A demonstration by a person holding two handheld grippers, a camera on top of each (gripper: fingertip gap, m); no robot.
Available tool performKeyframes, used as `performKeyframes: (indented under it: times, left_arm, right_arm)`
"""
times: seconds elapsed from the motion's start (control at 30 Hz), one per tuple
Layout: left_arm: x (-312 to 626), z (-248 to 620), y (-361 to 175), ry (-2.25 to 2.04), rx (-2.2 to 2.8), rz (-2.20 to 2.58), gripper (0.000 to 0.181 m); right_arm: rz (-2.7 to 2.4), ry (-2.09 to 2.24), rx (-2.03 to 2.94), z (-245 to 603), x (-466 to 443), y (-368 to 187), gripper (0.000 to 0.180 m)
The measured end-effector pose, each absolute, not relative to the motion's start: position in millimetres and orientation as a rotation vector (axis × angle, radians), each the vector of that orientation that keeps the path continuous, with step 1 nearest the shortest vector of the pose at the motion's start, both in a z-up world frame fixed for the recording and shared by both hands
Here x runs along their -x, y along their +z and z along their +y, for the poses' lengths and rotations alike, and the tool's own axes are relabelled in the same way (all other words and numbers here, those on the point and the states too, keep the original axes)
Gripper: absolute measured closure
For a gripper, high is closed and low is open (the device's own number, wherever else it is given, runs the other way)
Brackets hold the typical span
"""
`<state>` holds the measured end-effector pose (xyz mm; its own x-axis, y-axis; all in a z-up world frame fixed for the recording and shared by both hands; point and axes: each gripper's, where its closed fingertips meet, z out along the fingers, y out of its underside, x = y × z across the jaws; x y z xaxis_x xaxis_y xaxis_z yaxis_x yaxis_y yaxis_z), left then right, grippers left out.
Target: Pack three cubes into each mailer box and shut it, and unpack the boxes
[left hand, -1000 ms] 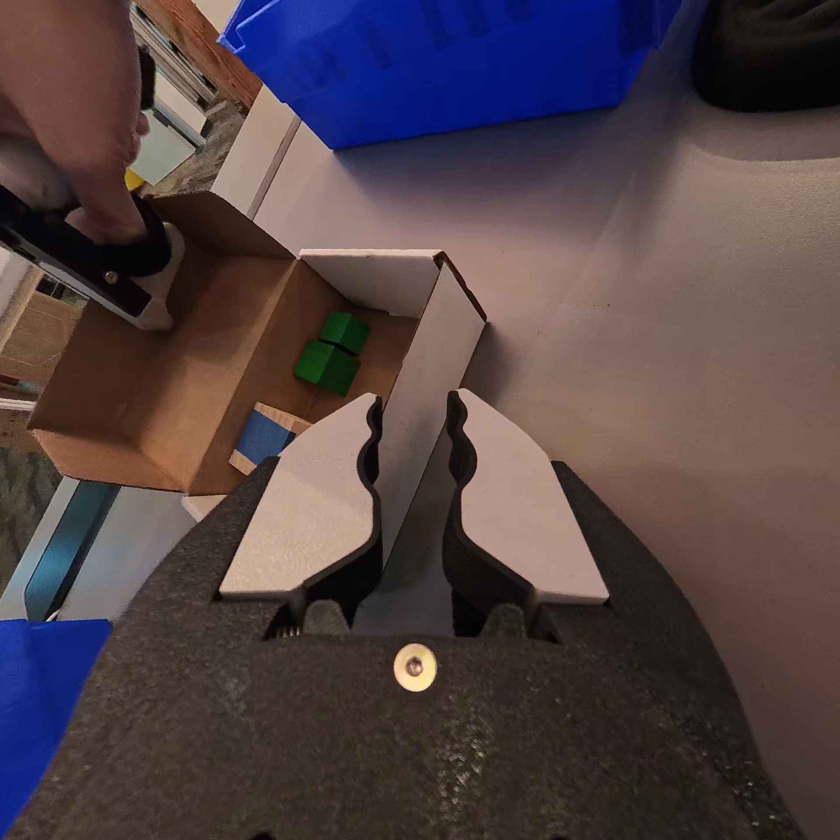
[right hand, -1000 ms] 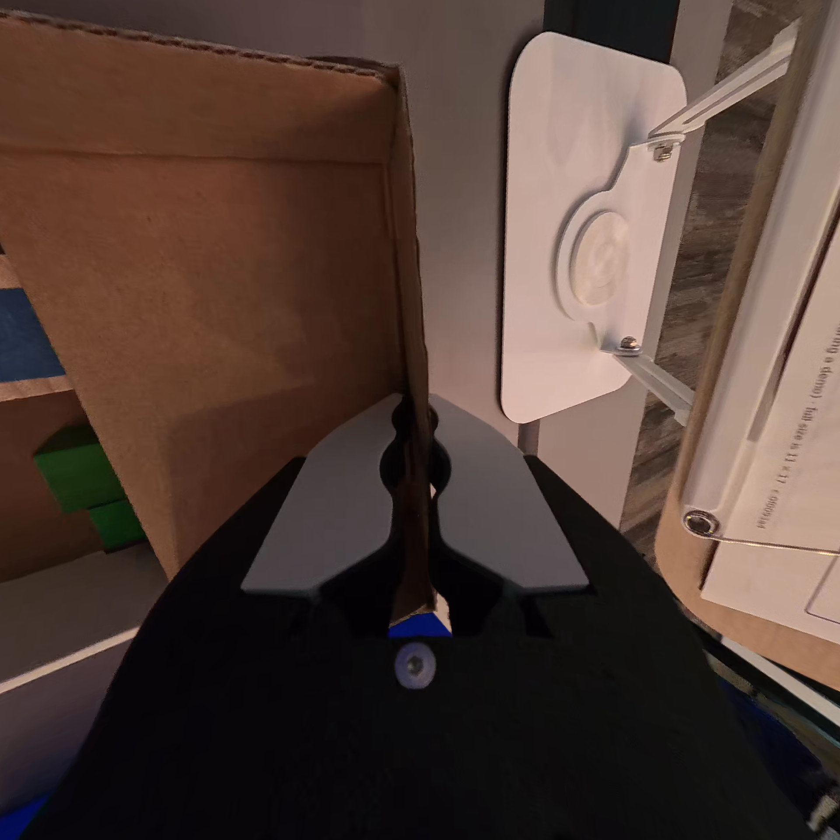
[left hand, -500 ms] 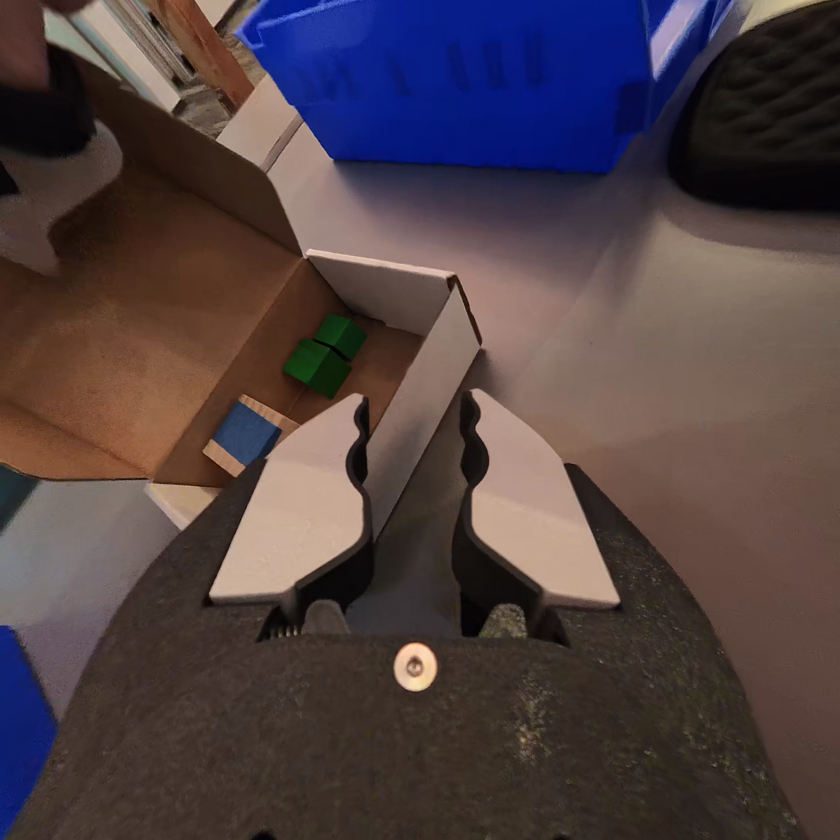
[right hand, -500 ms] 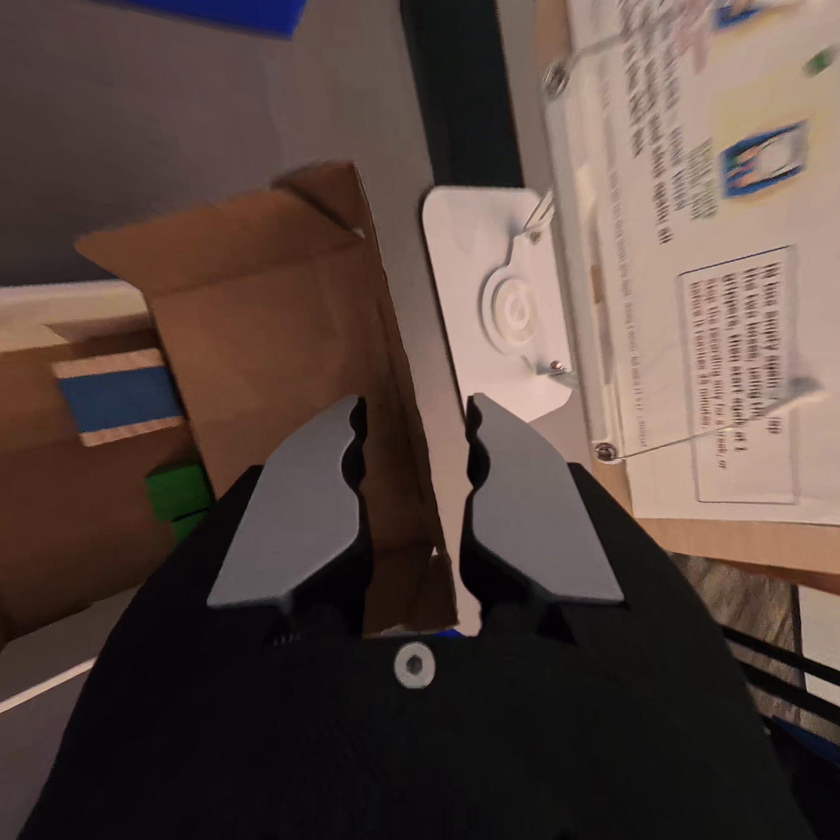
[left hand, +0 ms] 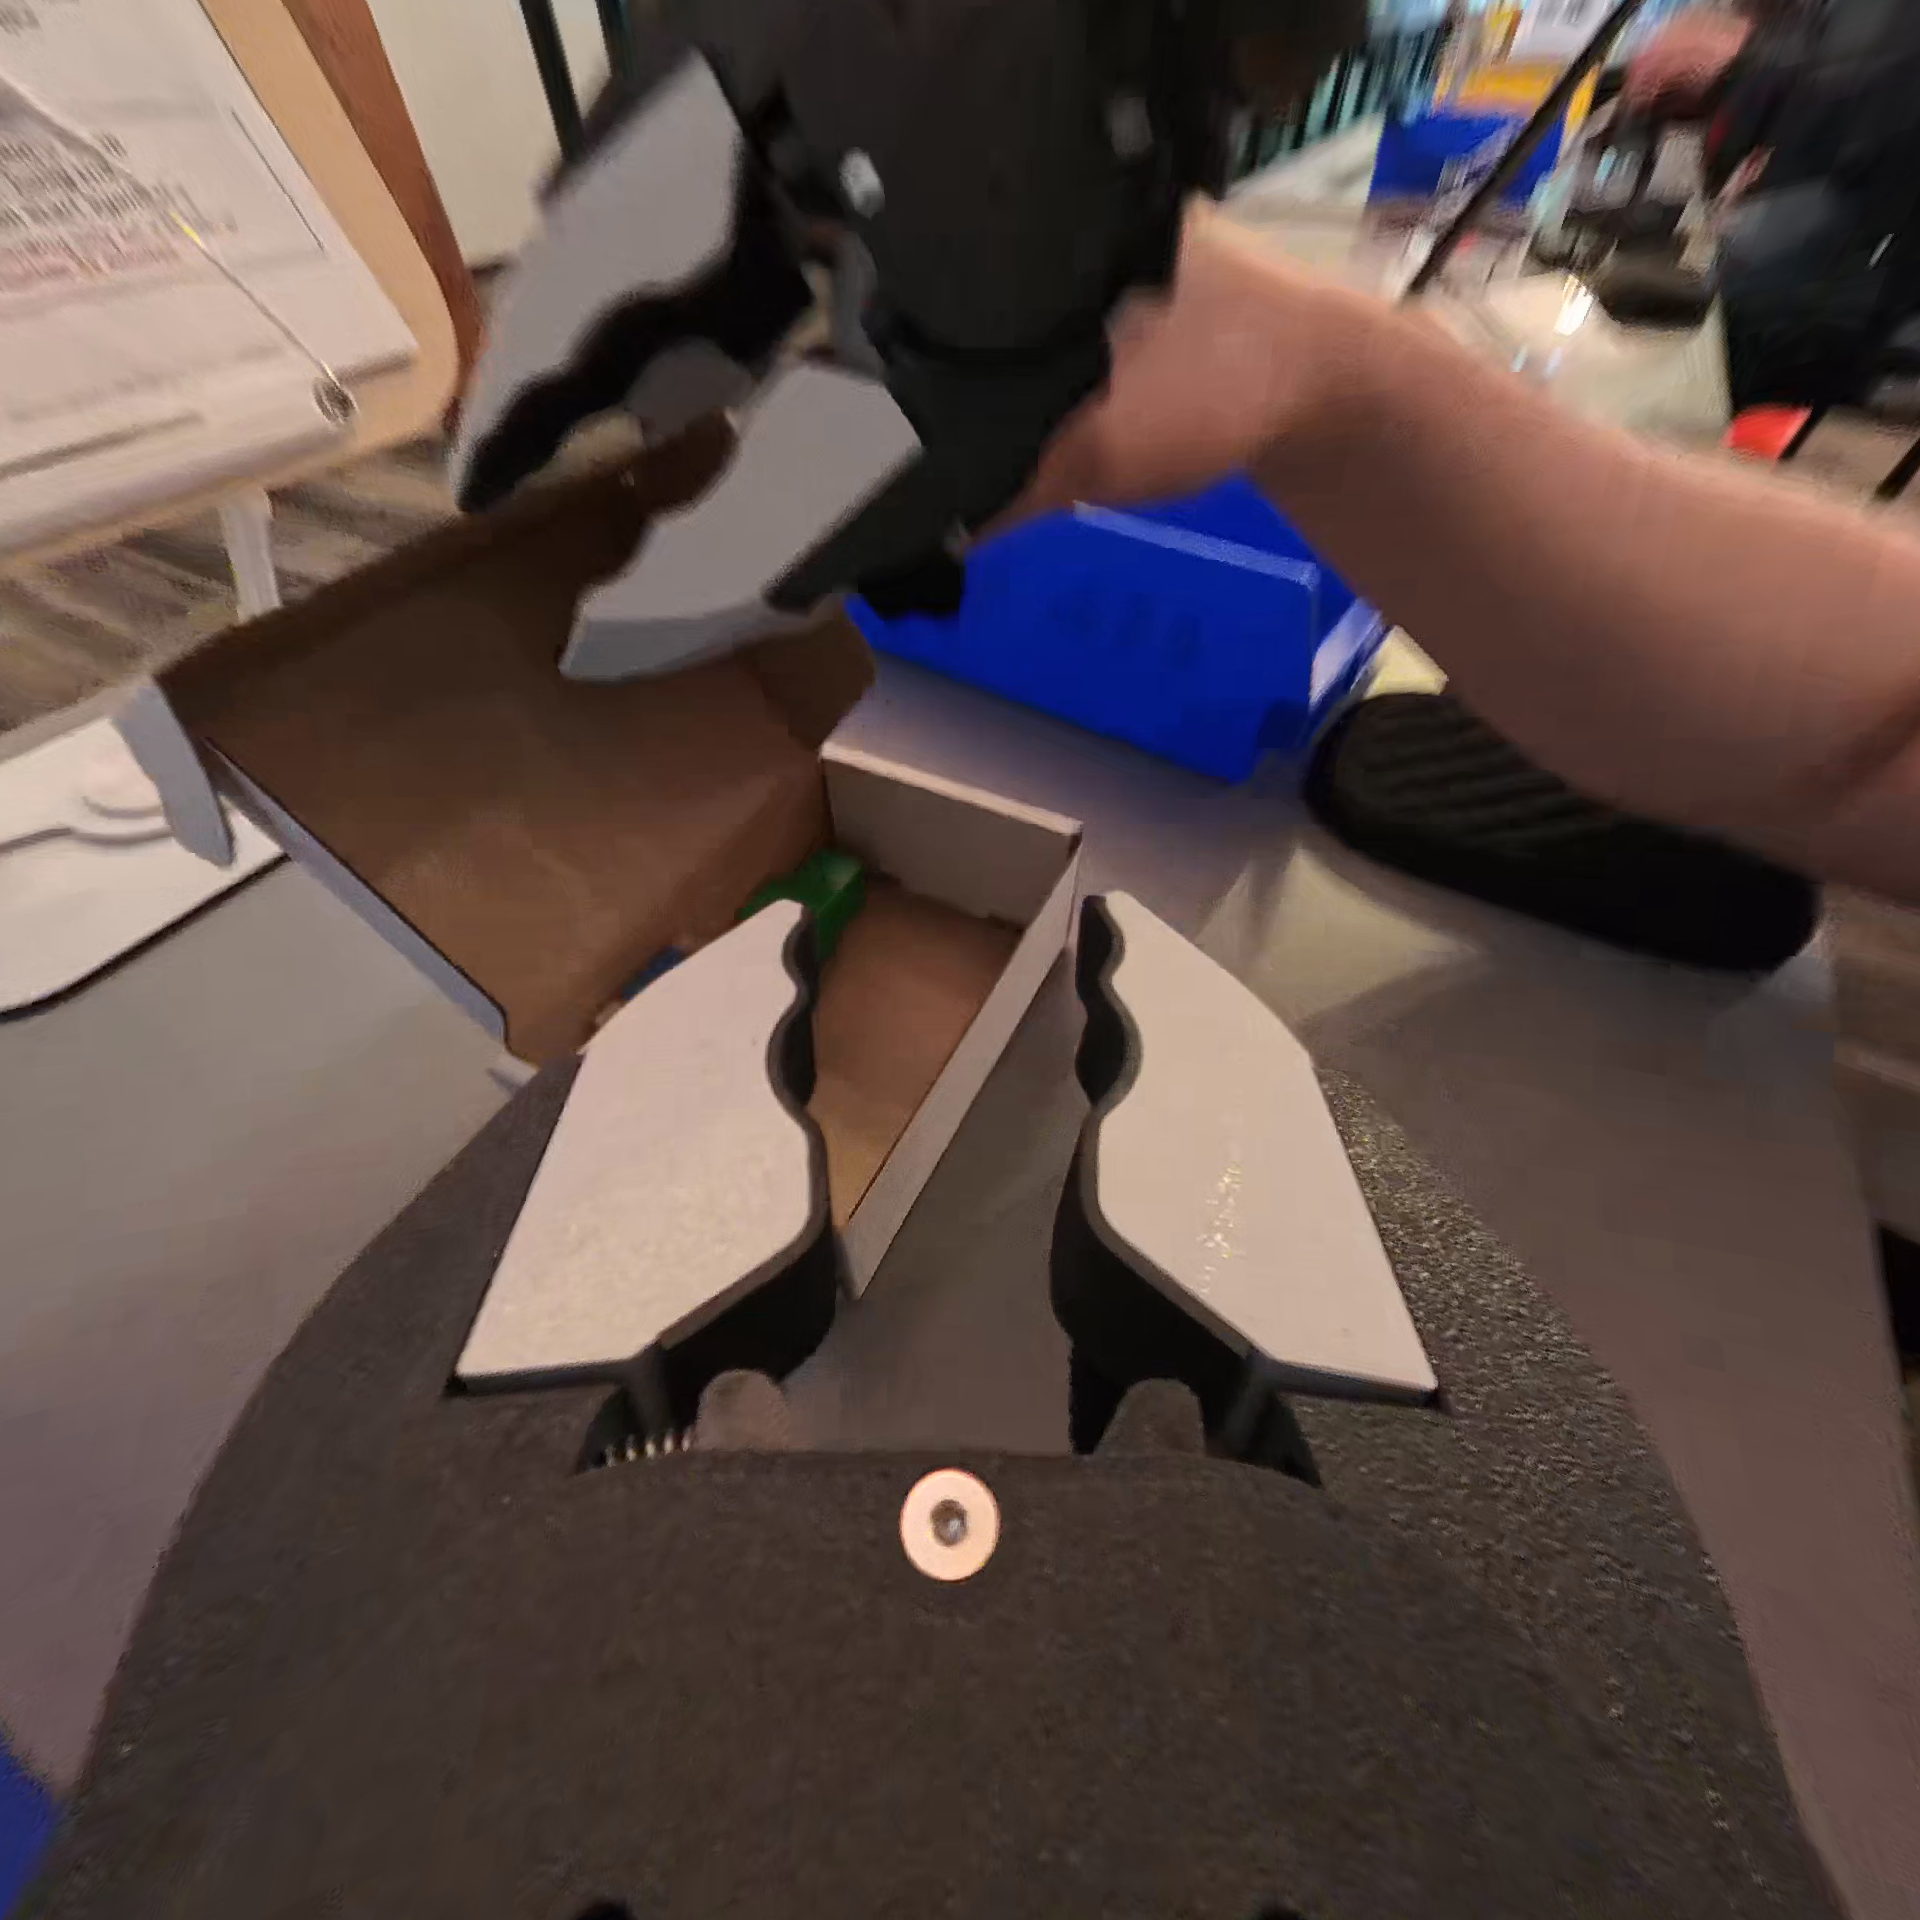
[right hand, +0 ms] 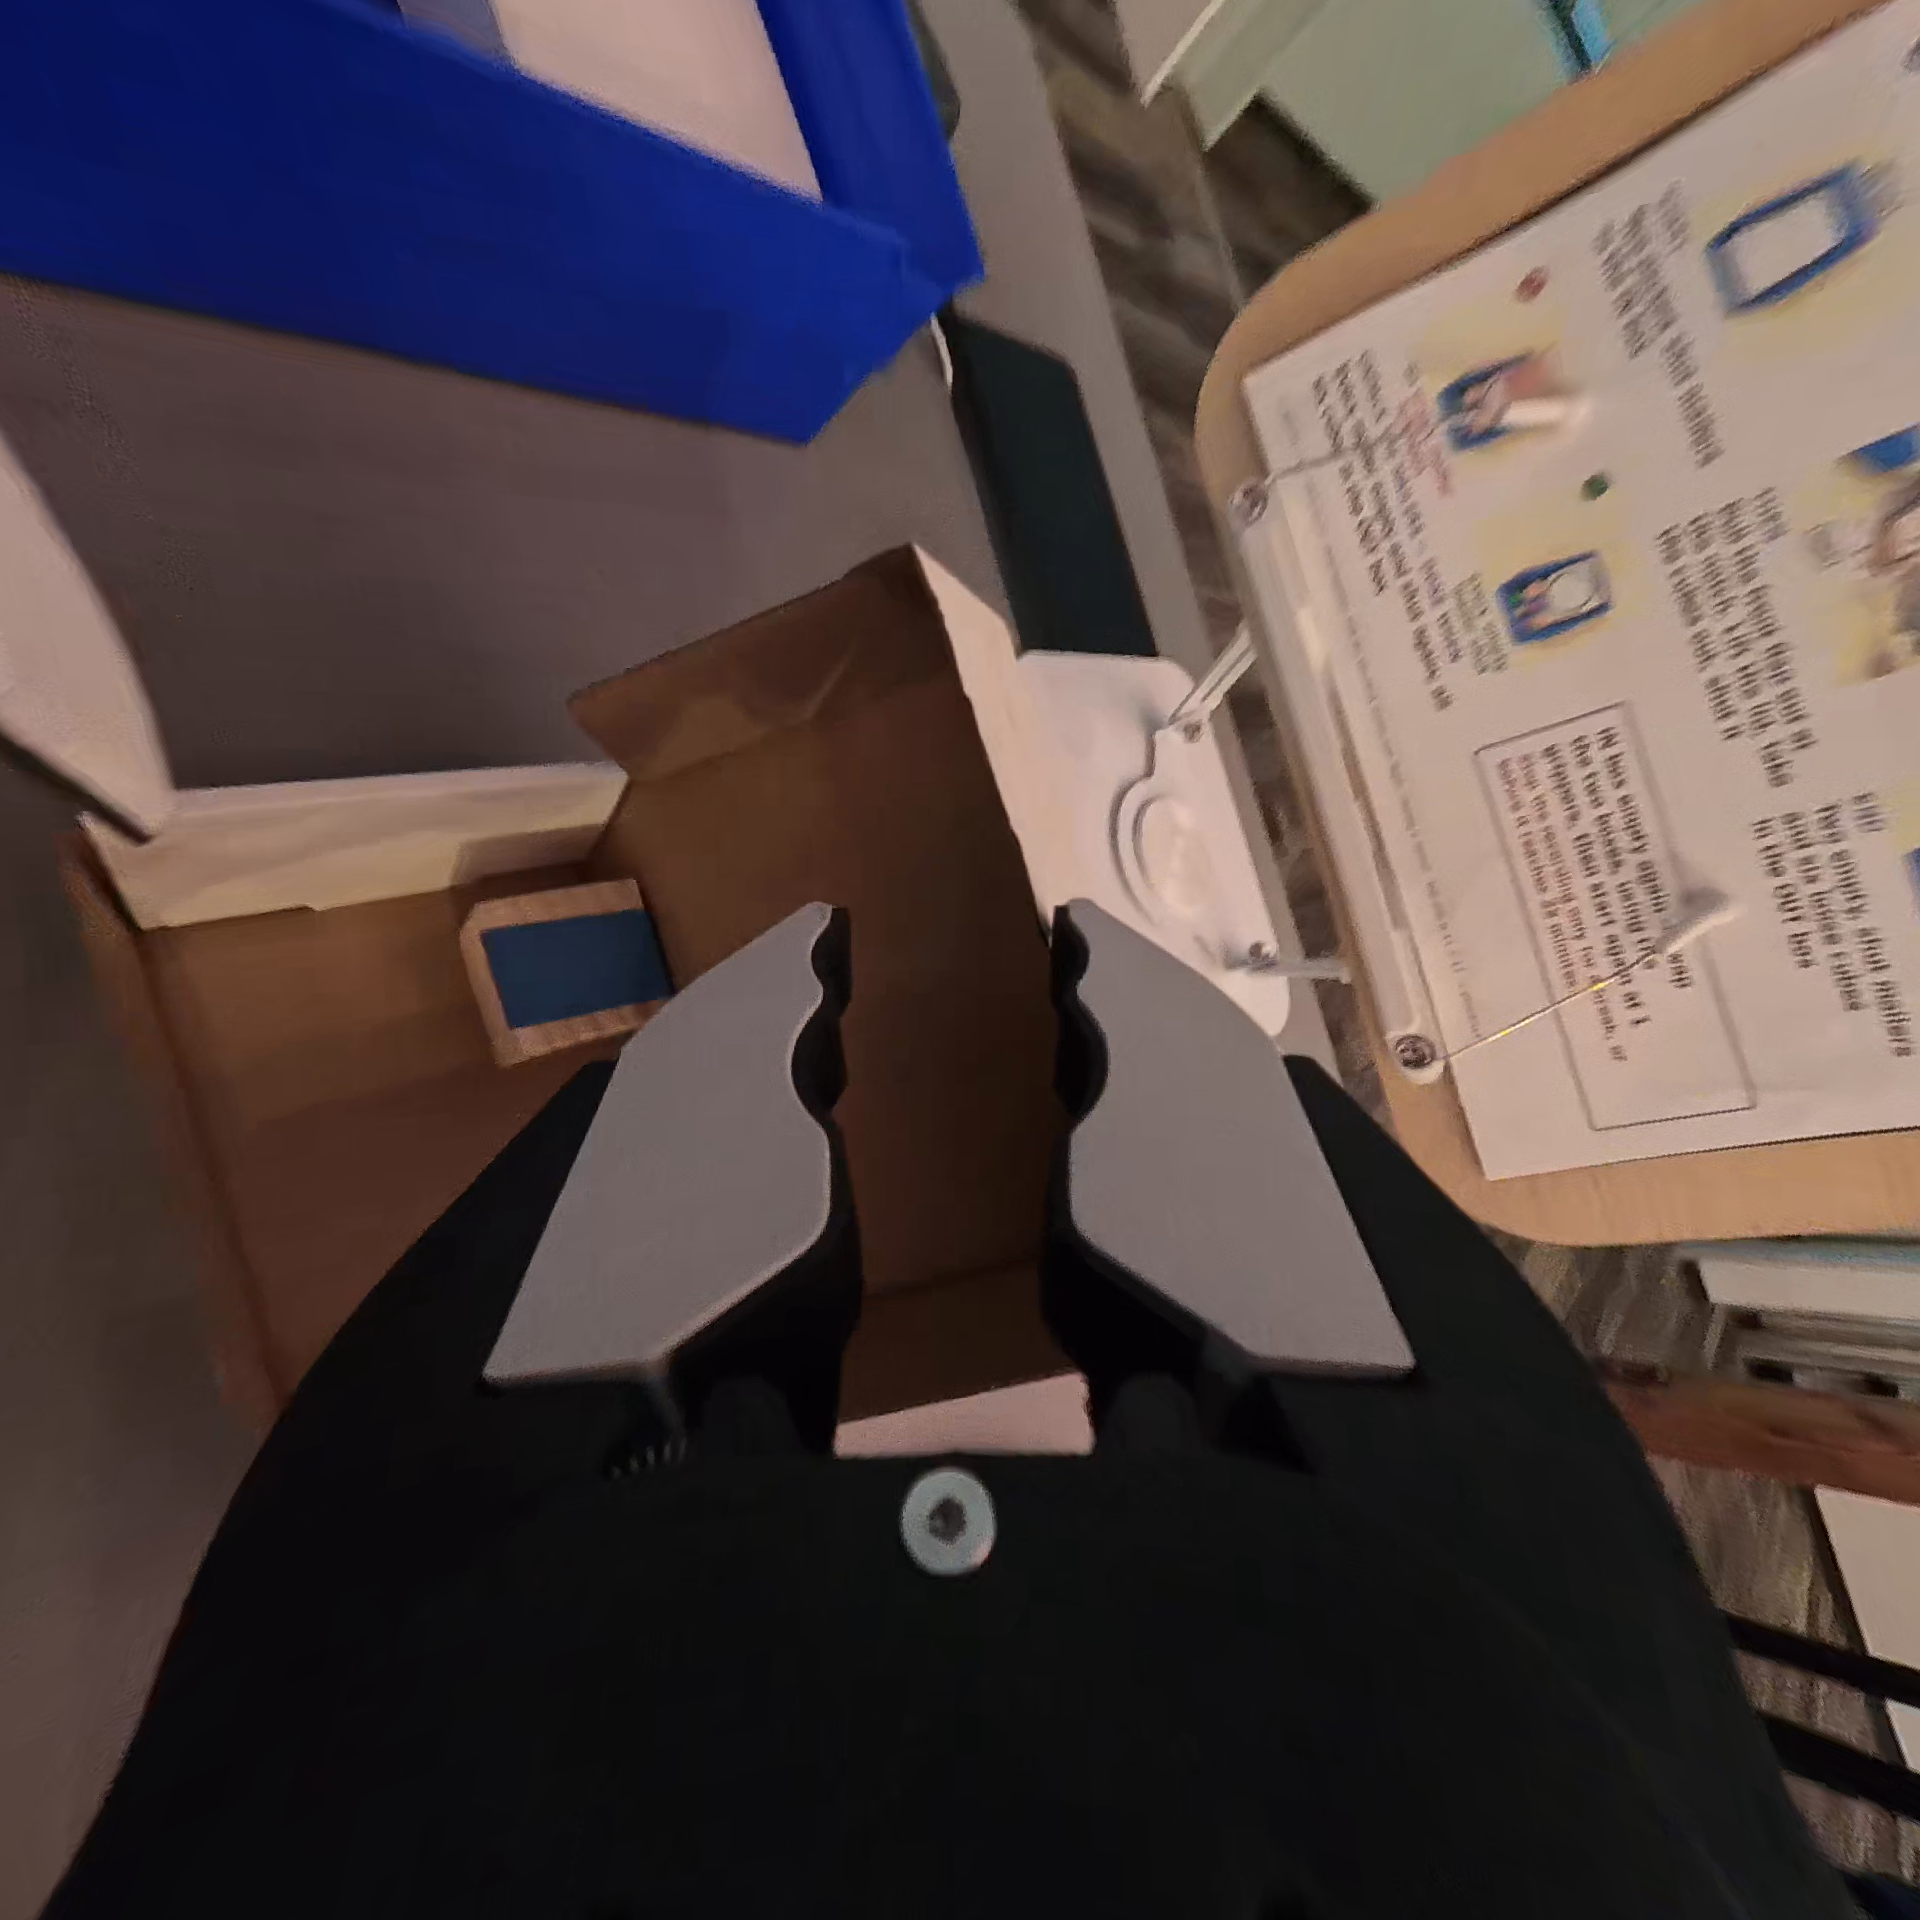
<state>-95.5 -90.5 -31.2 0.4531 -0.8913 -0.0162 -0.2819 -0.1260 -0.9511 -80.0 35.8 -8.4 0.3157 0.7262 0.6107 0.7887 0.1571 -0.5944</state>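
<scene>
Cardboard box point(left hand: 499, 831), white outside and brown inside, lies open on the grey tabletop point(left hand: 260, 1039); one blue cube point(right hand: 571, 966) and one green cube point(left hand: 821, 888) show inside. Left tongs point(left hand: 940, 951) and right tongs point(right hand: 940, 961) are both spread, holding nothing.

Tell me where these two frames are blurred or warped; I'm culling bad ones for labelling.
Left wrist view: the right gripper and hand above the mailer box are motion-smeared, while the left gripper is sharp; wide-angle bending at the edges. Right wrist view: overall soft, the printed sheet and blue bin streaked, dim lighting.
</scene>
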Motion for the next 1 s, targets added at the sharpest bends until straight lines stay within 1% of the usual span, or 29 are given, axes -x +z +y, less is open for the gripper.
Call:
performKeyframes:
  times: [0.03,0.13,0.27,0.33,0.4,0.47,0.53,0.6,0.67,0.8,0.87,0.93,1.0]
  left_arm:
    - [94.2,-89.7,-42.7,-0.686,1.687,1.075,0.133]
    - [85.3,-95.4,-67.4,-0.587,1.728,1.200,0.135]
    - [82.1,-97.9,-77.1,-0.483,1.724,1.262,0.136]
    - [84.8,-97.9,-77.3,-0.484,1.744,1.258,0.137]
    - [88.5,-98.9,-76.9,-0.497,1.770,1.262,0.138]
    - [90.6,-101.0,-71.5,-0.518,1.758,1.264,0.142]
    - [89.7,-110.3,-65.8,-0.594,1.735,1.303,0.146]
    - [89.4,-121.2,-60.5,-0.723,1.740,1.328,0.146]
    - [92.3,-122.6,-51.2,-0.801,1.725,1.298,0.146]
    - [98.4,-132.3,-34.6,-0.923,1.637,1.314,0.149]
    - [97.6,-156.6,-28.2,-1.080,1.560,1.412,0.153]
    - [98.1,-184.0,-22.1,-1.234,1.465,1.524,0.152]
    - [99.4,-194.1,-16.4,-1.292,1.406,1.553,0.150]
  right_arm:
    - [-1.431,-0.090,1.608,43.7,78.3,-12.9,0.141]
    - [-1.485,-0.156,1.697,67.7,72.4,-27.4,0.143]
    - [-1.513,-0.189,1.793,86.1,68.4,-40.7,0.142]
    - [-1.460,-0.164,1.772,86.7,70.6,-29.5,0.132]
    - [-1.414,-0.073,1.652,68.5,80.7,-4.3,0.127]
    - [-1.395,0.036,1.522,34.6,90.0,19.5,0.128]
    - [-1.457,0.158,1.464,-7.8,95.3,21.5,0.130]
    - [-1.641,0.337,1.463,-57.3,100.2,-1.8,0.132]
    - [-1.720,0.320,1.513,-70.1,102.9,-26.1,0.135]
    - [-1.730,0.035,1.684,-37.5,109.5,-78.0,0.134]
    - [-1.717,-0.001,1.749,-22.7,116.1,-94.2,0.134]
    - [-1.703,0.019,1.790,-13.5,120.5,-103.8,0.134]
    - [-1.666,-0.005,1.844,-2.2,115.3,-110.9,0.134]
